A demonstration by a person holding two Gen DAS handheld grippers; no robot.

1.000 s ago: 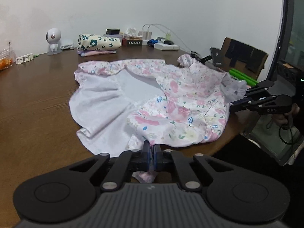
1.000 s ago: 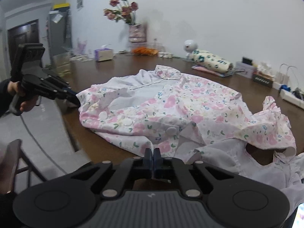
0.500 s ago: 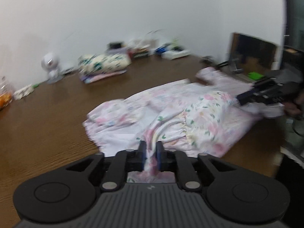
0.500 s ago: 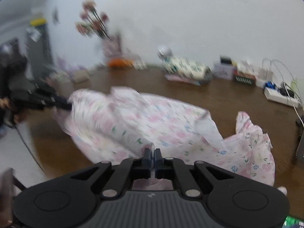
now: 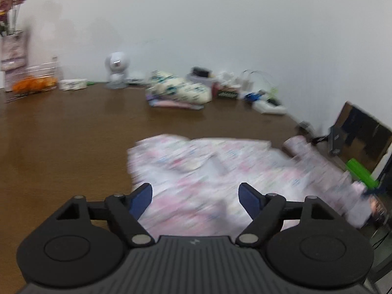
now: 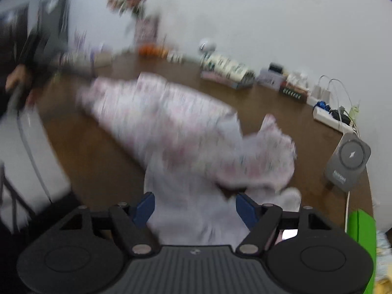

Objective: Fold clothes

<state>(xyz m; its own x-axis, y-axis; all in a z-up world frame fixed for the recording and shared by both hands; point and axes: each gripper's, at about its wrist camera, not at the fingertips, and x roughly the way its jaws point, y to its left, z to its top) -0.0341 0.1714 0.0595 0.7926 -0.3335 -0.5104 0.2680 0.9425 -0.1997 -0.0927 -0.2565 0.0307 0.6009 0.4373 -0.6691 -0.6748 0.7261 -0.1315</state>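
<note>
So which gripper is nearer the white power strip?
Right. The right gripper is at the garment end beside the power strip; the left gripper is at the far end.

Left gripper (image 5: 195, 194) points forward and downward, its jaws opening, blue pads set wide apart and pressing on nothing. Right gripper (image 6: 195, 206) tilts downward more steeply, its jaws opening too, blue pads spread with no grip. In the right wrist view, a blurred hand (image 6: 17, 77) at the left edge holds the dark handle of the left gripper.
</note>
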